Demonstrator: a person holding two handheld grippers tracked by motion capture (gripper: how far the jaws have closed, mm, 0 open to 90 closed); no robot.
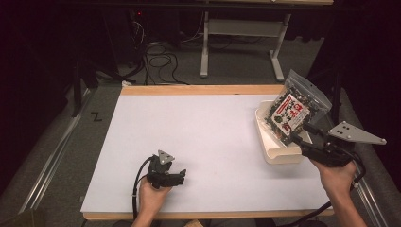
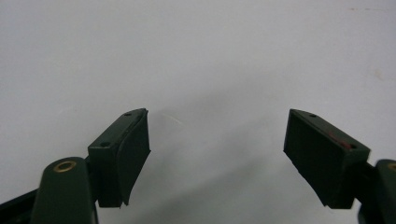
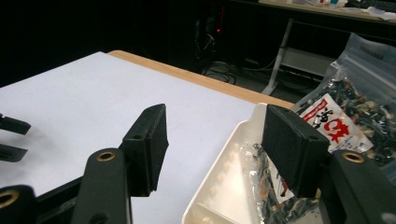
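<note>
A clear zip bag of dark snack mix with a red and white label [image 1: 291, 113] stands tilted in a white tray [image 1: 279, 153] at the table's right side. My right gripper [image 1: 299, 134] is at the bag's lower near corner, open. In the right gripper view the jaws stand apart over the tray rim [image 3: 224, 172], with the bag [image 3: 355, 102] just beyond the right jaw; nothing is pinched. My left gripper [image 1: 181, 177] rests low near the table's front left, open, over the bare white tabletop [image 2: 210, 56].
The white table surface [image 1: 198, 132] has a wooden far edge [image 1: 198, 90]. Behind it are floor cables [image 1: 158, 59] and the white legs of another table [image 1: 279, 61]. The left gripper [image 3: 23, 140] shows at the right gripper view's far left.
</note>
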